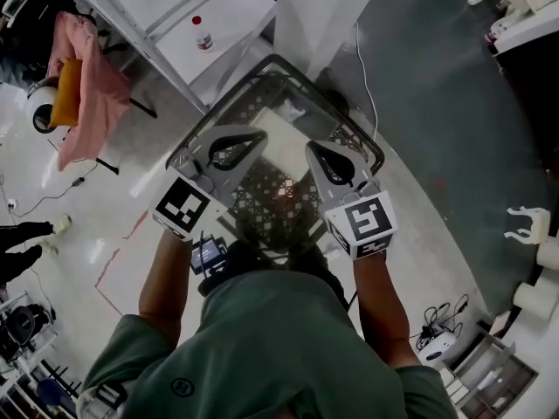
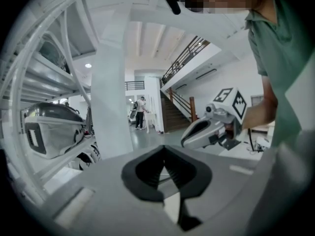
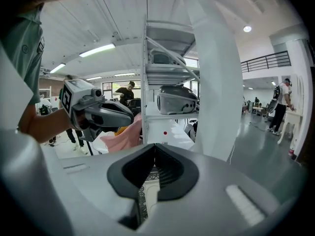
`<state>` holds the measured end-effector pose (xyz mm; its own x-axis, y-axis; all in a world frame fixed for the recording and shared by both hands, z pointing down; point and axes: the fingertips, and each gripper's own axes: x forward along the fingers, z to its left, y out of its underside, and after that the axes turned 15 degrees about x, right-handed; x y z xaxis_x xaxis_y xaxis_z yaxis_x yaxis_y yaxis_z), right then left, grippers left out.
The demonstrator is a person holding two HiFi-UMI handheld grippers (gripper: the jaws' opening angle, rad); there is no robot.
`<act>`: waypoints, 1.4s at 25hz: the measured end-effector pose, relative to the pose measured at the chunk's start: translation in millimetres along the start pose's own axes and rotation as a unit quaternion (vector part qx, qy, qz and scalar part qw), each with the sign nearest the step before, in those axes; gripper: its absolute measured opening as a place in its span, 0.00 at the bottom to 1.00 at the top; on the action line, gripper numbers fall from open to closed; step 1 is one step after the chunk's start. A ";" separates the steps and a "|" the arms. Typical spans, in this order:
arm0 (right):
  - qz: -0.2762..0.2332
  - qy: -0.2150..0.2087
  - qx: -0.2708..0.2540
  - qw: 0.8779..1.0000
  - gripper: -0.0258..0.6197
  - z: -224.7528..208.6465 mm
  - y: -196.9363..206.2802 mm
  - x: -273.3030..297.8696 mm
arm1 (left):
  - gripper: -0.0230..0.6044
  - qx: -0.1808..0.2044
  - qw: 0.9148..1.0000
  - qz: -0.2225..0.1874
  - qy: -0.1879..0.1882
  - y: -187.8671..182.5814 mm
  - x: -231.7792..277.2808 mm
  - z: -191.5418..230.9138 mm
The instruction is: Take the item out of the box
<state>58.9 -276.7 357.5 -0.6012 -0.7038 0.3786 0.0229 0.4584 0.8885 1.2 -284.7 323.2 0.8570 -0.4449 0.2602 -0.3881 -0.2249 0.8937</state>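
A dark crate (image 1: 354, 138) with lattice walls stands on the floor in front of me, seen in the head view. A pale panel (image 1: 284, 133) lies in its bottom; I cannot make out any other item inside. My left gripper (image 1: 262, 134) hovers over the crate's left side, jaws shut and empty. My right gripper (image 1: 309, 147) hovers over the right side, also shut and empty. In the left gripper view the left gripper (image 2: 165, 151) points level into the hall, with the right gripper (image 2: 206, 129) beside it. The right gripper (image 3: 155, 149) likewise sees the left gripper (image 3: 101, 113).
White shelving (image 1: 175, 24) with a red-capped bottle (image 1: 203, 35) stands behind the crate, next to a white pillar (image 1: 323, 16). A pink cloth (image 1: 83, 85) hangs over a chair at left. Cables (image 1: 441, 312) lie on the floor at right. People (image 2: 141, 113) stand far off.
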 end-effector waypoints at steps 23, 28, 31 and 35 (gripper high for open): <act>0.103 -0.025 0.044 0.993 0.07 -121.5 111.2 142.0 | 0.04 -0.061 0.994 0.085 0.021 154.5 95.4 23.0; 0.126 -0.027 0.052 0.990 0.08 -139.7 144.8 179.6 | 0.04 -0.084 0.991 0.099 0.025 200.0 109.9 21.9; 0.139 -0.025 0.056 0.988 0.09 -147.3 164.6 206.8 | 0.04 -0.097 0.989 0.106 0.027 229.7 113.4 24.5; 0.156 -0.019 0.061 0.986 0.11 -163.0 186.4 229.3 | 0.04 -0.112 0.987 0.113 0.027 253.8 123.4 23.7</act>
<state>55.5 -441.1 652.2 -0.6098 -0.4986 0.6161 0.1168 0.7124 0.6920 0.4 -417.3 573.5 0.7762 -0.4126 0.4768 -0.4924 0.0757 0.8671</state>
